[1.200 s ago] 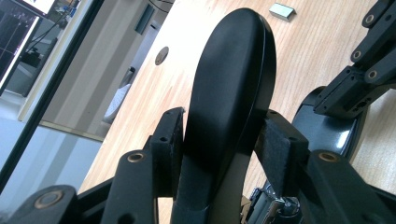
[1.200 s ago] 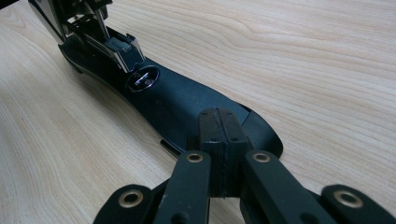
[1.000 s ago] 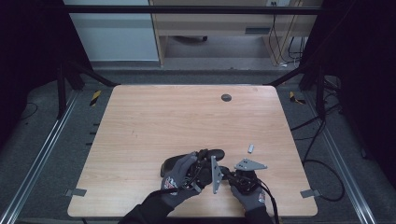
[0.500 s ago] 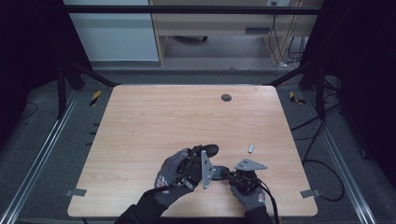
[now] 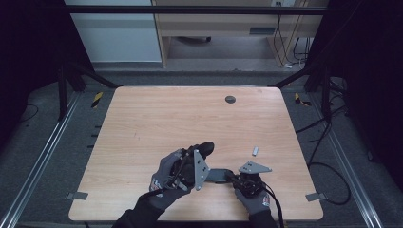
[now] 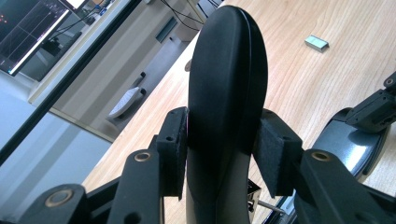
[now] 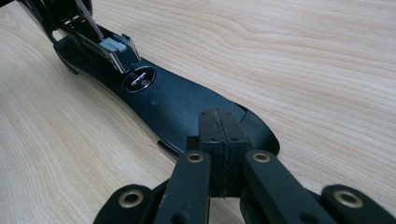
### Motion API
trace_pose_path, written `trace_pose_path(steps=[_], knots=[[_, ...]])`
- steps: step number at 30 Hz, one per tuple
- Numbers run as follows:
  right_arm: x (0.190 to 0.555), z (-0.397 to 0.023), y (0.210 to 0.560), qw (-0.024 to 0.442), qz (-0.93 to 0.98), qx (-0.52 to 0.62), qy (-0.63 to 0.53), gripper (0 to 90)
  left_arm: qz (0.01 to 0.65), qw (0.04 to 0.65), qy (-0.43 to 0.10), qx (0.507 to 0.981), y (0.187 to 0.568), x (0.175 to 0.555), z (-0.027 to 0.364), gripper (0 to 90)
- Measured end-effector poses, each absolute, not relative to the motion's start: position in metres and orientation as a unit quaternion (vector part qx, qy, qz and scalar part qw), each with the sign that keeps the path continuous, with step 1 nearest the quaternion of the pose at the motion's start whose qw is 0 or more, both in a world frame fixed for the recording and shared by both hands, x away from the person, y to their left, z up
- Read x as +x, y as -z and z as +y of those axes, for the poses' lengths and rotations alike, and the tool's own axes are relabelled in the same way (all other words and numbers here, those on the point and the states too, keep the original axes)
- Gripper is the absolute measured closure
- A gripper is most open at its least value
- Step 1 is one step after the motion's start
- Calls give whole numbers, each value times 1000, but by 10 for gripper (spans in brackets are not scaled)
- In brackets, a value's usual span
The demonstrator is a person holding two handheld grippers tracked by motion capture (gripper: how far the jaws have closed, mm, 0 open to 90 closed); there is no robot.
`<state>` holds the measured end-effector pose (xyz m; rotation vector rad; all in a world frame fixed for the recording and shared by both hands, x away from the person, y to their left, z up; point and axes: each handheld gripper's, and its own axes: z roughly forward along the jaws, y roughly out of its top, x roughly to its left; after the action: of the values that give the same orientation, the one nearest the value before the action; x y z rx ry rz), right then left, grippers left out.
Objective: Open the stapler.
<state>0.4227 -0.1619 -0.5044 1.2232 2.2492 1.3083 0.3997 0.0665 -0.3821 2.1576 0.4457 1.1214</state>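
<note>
My left gripper [image 5: 198,160] is shut on a black curved shell [image 5: 205,148], which stands nearly upright between the pads [image 6: 173,140]. The jaws have just been closing on this shell [image 6: 226,93]. A flat black base [image 5: 217,175] lies on the table below and to the right of it. In the right gripper view the base [image 7: 177,102] shows a round opening and a small metal part at its far end. My right gripper [image 5: 230,176] is shut, pad against pad, with its tips [image 7: 219,135] resting on the base's near end.
A small silver block [image 5: 255,151] lies on the wooden table [image 5: 157,123] just beyond the right gripper, and appears again [image 6: 316,42] in the left gripper view. A dark round disc [image 5: 230,99] sits near the far edge. Metal rails border both sides.
The left hand has lifted the black shell up and a little to the left, away from the base. The right hand has stayed where it was.
</note>
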Motion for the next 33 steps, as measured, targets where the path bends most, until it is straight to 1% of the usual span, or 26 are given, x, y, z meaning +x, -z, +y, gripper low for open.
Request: trace_pose_path(steps=[15, 33], knots=[[423, -162, 504, 132, 776, 421, -451, 900, 208, 371, -417, 803, 372, 399, 93, 587], [424, -163, 504, 128, 776, 422, -452, 900, 234, 396, -413, 786, 367, 398, 115, 595]])
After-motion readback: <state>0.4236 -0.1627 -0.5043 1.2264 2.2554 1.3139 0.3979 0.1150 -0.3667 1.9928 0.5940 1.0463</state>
